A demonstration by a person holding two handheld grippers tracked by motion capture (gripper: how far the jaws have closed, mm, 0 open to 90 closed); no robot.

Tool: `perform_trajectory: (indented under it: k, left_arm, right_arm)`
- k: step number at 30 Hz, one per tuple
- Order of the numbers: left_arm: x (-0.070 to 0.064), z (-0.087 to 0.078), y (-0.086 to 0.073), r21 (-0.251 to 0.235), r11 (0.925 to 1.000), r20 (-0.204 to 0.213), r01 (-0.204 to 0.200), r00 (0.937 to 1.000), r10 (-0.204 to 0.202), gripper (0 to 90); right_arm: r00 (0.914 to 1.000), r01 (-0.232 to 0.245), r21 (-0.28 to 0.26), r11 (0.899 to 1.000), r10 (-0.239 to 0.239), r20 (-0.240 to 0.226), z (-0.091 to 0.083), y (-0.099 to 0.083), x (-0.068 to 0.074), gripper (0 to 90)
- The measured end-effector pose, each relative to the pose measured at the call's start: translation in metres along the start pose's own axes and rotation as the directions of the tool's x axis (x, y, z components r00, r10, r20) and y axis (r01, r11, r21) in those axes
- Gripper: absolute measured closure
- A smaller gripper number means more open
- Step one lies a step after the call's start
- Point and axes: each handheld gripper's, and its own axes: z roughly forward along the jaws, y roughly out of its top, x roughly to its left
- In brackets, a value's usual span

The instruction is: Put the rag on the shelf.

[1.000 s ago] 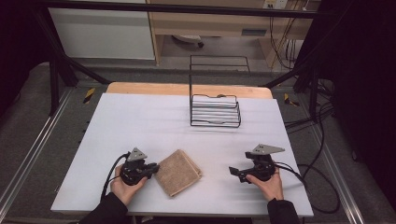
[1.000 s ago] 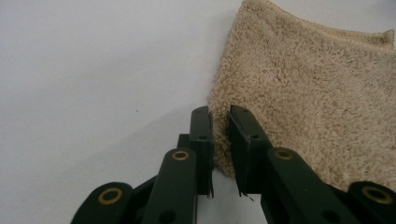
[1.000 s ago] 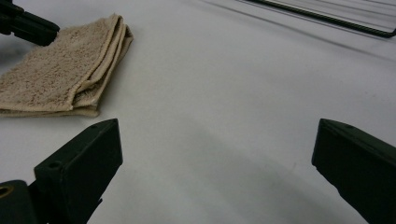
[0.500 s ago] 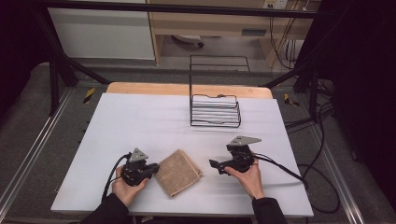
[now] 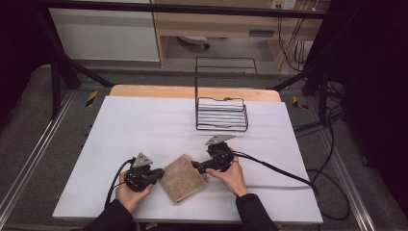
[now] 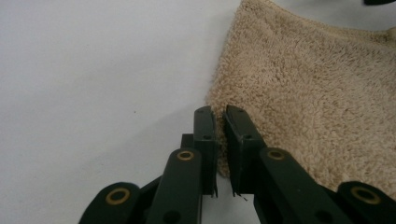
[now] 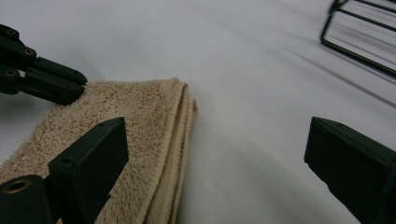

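Observation:
A folded tan towel (image 5: 183, 179) lies on the white table (image 5: 144, 125) near its front edge. My left gripper (image 5: 155, 175) is at the towel's left edge, jaws shut. In the left gripper view its tips (image 6: 219, 122) touch the edge of the towel (image 6: 317, 102); I cannot tell if any fabric is pinched. My right gripper (image 5: 196, 167) is at the towel's right corner, open wide. In the right gripper view (image 7: 219, 154) one jaw hangs over the towel (image 7: 140, 126) and the other over bare table, with the folded edge between them. The left gripper (image 7: 60, 88) sits on the far corner.
A black wire rack (image 5: 221, 113) stands upright at the back of the table, right of centre; its corner (image 7: 359, 42) shows in the right gripper view. Black cables (image 5: 279, 171) trail from the grippers across the table to the right. A wooden strip (image 5: 192, 92) runs along the far edge.
My right gripper has moved left from the right side of the table to the towel's right corner. The left gripper and the towel have stayed put.

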Motion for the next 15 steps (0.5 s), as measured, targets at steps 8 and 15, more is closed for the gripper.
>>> perform_trajectory:
  k: [8,15]
  left_arm:
    - [0.000,0.000,0.000,0.000,1.0000,0.002,0.000,1.0000,0.000,83.2]
    - [0.001,0.000,0.000,0.002,1.0000,0.005,0.004,1.0000,-0.004,83.6]
  right_arm:
    - [0.9991,0.010,0.042,0.999,-0.008,-0.040,0.029,0.010,0.005,26.2]
    - [0.9948,-0.034,0.085,0.996,0.042,-0.093,0.045,0.011,0.000,50.5]
